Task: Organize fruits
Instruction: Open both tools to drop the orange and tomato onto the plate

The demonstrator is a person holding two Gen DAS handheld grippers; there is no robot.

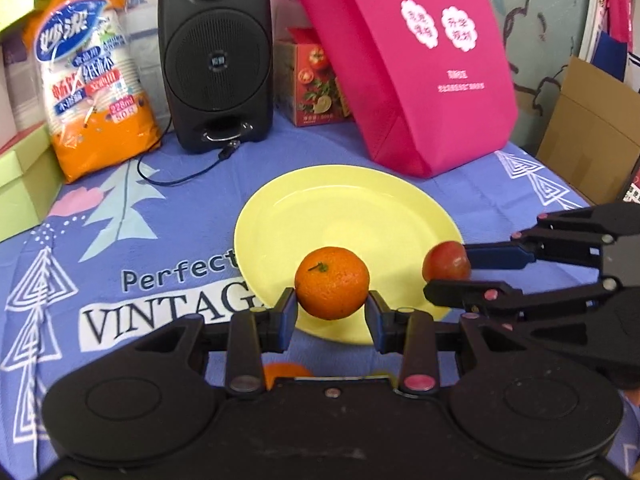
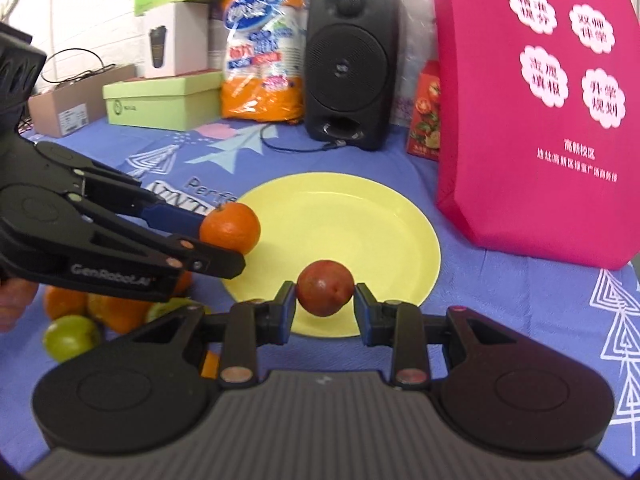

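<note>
left gripper (image 1: pixel 332 312) tight around orange (image 1: pixel 332 282), right gripper (image 2: pixel 325 304) around red fruit (image 2: pixel 325 293), above yellow plate (image 1: pixel 344 204)

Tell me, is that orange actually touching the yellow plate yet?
Cannot tell. The orange, clamped in the left gripper, overlaps the yellow plate in both wrist views, and neither shows a clear gap or contact beneath it.

Blue patterned cloth (image 1: pixel 168 240) on the desk: "Perfect" and "VINTAG", partly cut off by the yellow plate. Black left gripper (image 2: pixel 224 236): "GenRobot.AI" in white on its side. Orange-and-blue plastic pack of paper cups (image 1: pixel 92 80): "228ml", "50". Pink fabric bag (image 2: pixel 536 112): white Chinese characters, too blurred to read surely.
</note>
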